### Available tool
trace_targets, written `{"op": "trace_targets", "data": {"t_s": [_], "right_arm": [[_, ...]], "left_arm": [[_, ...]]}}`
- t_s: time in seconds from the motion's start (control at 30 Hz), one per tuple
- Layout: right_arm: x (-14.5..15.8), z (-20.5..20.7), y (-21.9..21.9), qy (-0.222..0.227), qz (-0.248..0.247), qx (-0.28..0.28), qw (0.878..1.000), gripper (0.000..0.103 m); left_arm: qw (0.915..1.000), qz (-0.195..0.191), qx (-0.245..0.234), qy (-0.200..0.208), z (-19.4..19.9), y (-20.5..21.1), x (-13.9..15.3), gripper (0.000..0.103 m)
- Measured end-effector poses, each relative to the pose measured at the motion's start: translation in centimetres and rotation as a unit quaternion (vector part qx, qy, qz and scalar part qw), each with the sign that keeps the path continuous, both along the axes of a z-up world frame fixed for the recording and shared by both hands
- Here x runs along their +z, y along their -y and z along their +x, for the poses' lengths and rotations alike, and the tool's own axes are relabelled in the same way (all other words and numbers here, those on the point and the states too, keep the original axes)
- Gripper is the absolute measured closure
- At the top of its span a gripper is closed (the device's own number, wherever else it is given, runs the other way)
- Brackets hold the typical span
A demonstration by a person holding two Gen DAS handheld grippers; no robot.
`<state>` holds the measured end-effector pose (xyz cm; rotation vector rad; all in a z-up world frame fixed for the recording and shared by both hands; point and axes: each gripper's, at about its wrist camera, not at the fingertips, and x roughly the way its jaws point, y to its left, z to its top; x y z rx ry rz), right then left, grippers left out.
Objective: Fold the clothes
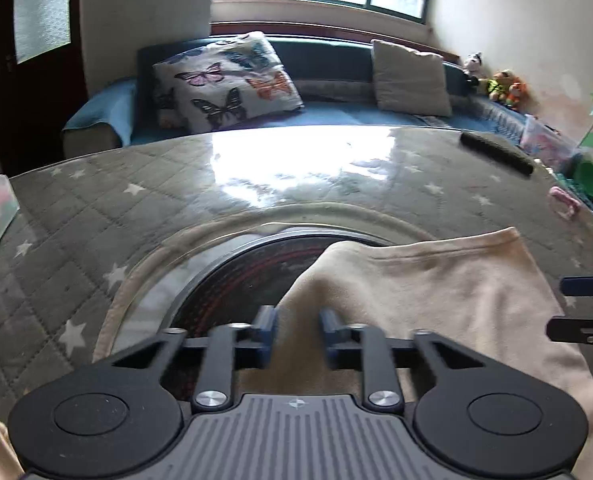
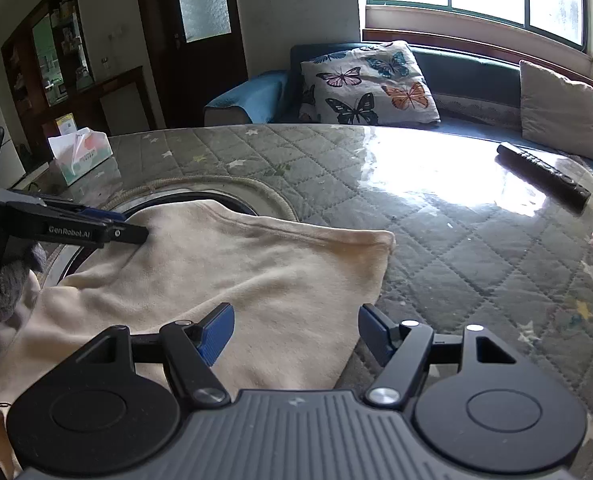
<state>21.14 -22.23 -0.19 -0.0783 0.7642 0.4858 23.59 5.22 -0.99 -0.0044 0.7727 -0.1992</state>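
One text is showing clearly: "GenRobot.AI", in pale letters on the black side of the left hand-held gripper (image 2: 134,232), which is reaching in from the left in the right wrist view. The tissue box (image 2: 81,154) at the far left of the bench is carrying some green print, but it is too small to be read. No other words or numbers are showing.

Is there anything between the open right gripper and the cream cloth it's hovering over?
Nothing visible. The right gripper stands open directly above the cream cloth, near its right edge. The left gripper is already pinching the far-left part.
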Motion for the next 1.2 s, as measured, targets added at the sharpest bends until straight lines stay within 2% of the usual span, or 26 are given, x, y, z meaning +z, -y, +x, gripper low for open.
{"op": "trace_targets", "data": {"t_s": [0.03, 0.1, 0.2, 0.33, 0.57, 0.63, 0.7, 0.77, 0.87, 0.97, 1.03, 1.07, 1.2], "right_arm": [[-0.1, 0.1, 0.0, -0.001, 0.0, 0.0, 1.0, 0.033], [-0.2, 0.1, 0.1, -0.003, 0.0, -0.002, 1.0, 0.033], [-0.3, 0.1, 0.4, -0.004, 0.0, -0.006, 1.0, 0.033], [-0.1, 0.2, 0.9, -0.001, 0.001, -0.016, 1.0, 0.033], [0.3, 0.2, 1.8, 0.006, 0.007, -0.033, 0.999, 0.033], [0.5, 0.1, 2.0, 0.008, 0.007, -0.034, 0.999, 0.033], [0.6, 0.1, 2.1, 0.011, 0.005, -0.036, 0.999, 0.033], [0.7, 0.2, 2.3, 0.012, 0.005, -0.039, 0.999, 0.033], [0.5, 0.4, 2.4, 0.012, 0.005, -0.043, 0.999, 0.033], [0.3, 0.7, 2.4, 0.01, 0.006, -0.045, 0.999, 0.033], [0.3, 0.8, 2.4, 0.009, 0.006, -0.045, 0.999, 0.033], [0.3, 0.9, 2.4, 0.009, 0.005, -0.045, 0.999, 0.034], [0.1, 1.6, 2.5, 0.003, 0.002, -0.045, 0.999, 0.041]], "left_arm": [[1.0, -0.002, -0.003, 0.004, -0.1, 0.0, 0.1, 0.093], [0.9998, -0.007, -0.012, 0.012, -0.5, 0.2, 0.4, 0.095], [0.9992, 0.004, -0.024, 0.031, -1.7, 1.0, 1.3, 0.096], [0.9944, 0.02, -0.085, 0.06, -4.7, 3.3, 2.5, 0.096], [0.982, 0.013, -0.186, 0.031, -8.7, 7.2, 1.6, 0.092], [0.9817, 0.016, -0.185, 0.041, -9.2, 7.4, 2.0, 0.084], [0.9853, 0.018, -0.161, 0.055, -9.0, 6.9, 2.5, 0.057], [0.9898, 0.014, -0.131, 0.054, -8.3, 6.2, 2.6, 0.055], [0.9946, 0.019, -0.098, 0.027, -6.5, 6.1, 2.0, 0.055], [0.9951, 0.019, -0.097, -0.001, -5.2, 6.3, 0.7, 0.057], [0.9952, 0.018, -0.095, -0.015, -4.7, 6.5, -0.1, 0.072], [0.9952, 0.016, -0.094, -0.019, -4.5, 6.5, -0.3, 0.089], [0.9967, 0.01, -0.081, -0.002, -4.6, 5.6, 0.3, 0.095]]}}
